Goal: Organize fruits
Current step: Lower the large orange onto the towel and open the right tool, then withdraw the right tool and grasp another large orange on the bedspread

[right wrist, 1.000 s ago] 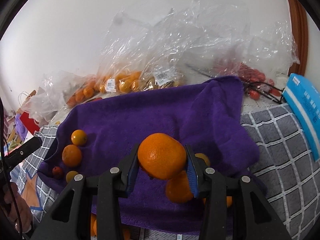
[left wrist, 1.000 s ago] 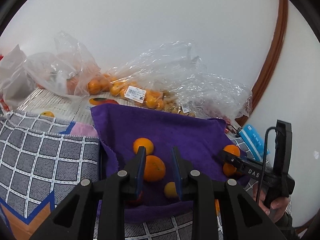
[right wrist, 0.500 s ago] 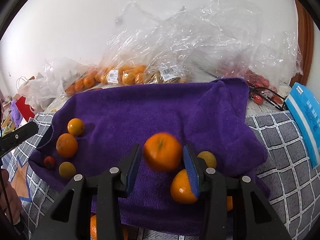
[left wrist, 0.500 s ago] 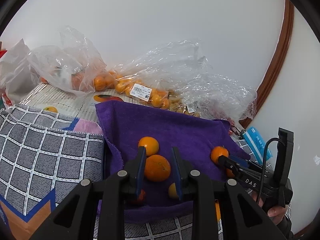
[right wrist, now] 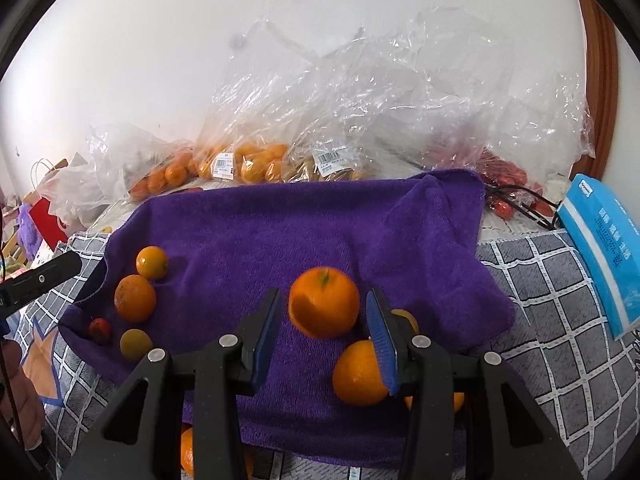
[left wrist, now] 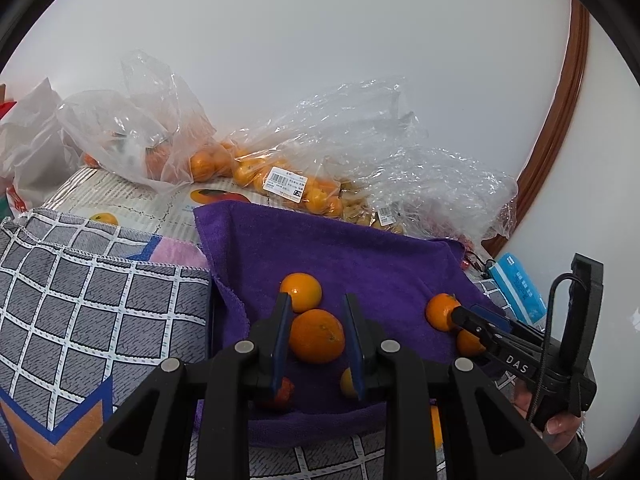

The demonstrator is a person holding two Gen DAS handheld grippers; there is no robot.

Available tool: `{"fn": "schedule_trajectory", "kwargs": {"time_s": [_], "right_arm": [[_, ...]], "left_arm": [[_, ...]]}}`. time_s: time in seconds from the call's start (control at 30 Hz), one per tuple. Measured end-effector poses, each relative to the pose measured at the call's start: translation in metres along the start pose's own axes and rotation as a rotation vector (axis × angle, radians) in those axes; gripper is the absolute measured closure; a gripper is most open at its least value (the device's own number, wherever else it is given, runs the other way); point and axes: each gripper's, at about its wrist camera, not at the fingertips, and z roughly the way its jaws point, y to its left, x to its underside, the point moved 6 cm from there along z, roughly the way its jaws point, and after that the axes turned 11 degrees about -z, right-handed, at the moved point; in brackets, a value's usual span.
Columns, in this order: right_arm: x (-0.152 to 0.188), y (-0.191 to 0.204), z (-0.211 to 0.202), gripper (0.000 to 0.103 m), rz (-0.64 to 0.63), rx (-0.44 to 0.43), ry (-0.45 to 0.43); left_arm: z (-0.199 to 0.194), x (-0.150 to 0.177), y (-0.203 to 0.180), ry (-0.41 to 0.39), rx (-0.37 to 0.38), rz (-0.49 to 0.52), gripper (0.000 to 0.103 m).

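Observation:
A purple towel [right wrist: 304,224] lies on a checked cloth, also in the left wrist view [left wrist: 340,256]. My right gripper [right wrist: 324,332] is open; a blurred orange [right wrist: 324,308] lies loose on the towel between its fingers, with gaps on both sides. Another orange [right wrist: 360,372] and a small yellow fruit [right wrist: 406,316] lie beside the right finger. At the towel's left lie two oranges [right wrist: 135,298], a small yellow fruit [right wrist: 136,344] and a small red fruit [right wrist: 99,329]. My left gripper [left wrist: 318,340] is open over an orange [left wrist: 317,336] there, not touching it.
Clear plastic bags of oranges [right wrist: 256,160] and red fruit [right wrist: 500,168] line the wall behind the towel. A blue packet [right wrist: 604,248] lies at the right. More oranges [right wrist: 188,448] sit below the towel's front edge. The checked cloth [left wrist: 92,300] extends to the left.
My right gripper opened and let go of the orange, which dropped onto the towel between the fingers. The left gripper stayed roughly in place.

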Motion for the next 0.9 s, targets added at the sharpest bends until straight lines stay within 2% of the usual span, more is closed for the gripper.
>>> {"fn": "schedule_trajectory", "kwargs": {"time_s": [0.27,0.37,0.5,0.7,0.9], "right_arm": [[-0.002,0.003,-0.013,0.060,-0.011,-0.012,-0.016],[-0.006,0.004,-0.021,0.059,-0.007,-0.014,-0.028],[-0.008,0.008,-0.030,0.058,-0.027,-0.011,-0.015],[0.005,0.025,-0.046,0.058,0.004,-0.082,0.023],[0.024,0.049,-0.055,0.058,-0.017,-0.101,0.040]], "left_arm": [[-0.001,0.001,-0.002,0.001,-0.002,0.007,0.078],[-0.003,0.001,-0.003,-0.004,0.000,0.008,0.074],[-0.004,-0.001,-0.002,-0.006,-0.003,-0.004,0.073],[-0.015,-0.006,-0.001,-0.031,0.022,-0.030,0.071],[-0.022,-0.009,-0.001,-0.051,0.027,-0.027,0.069]]}}
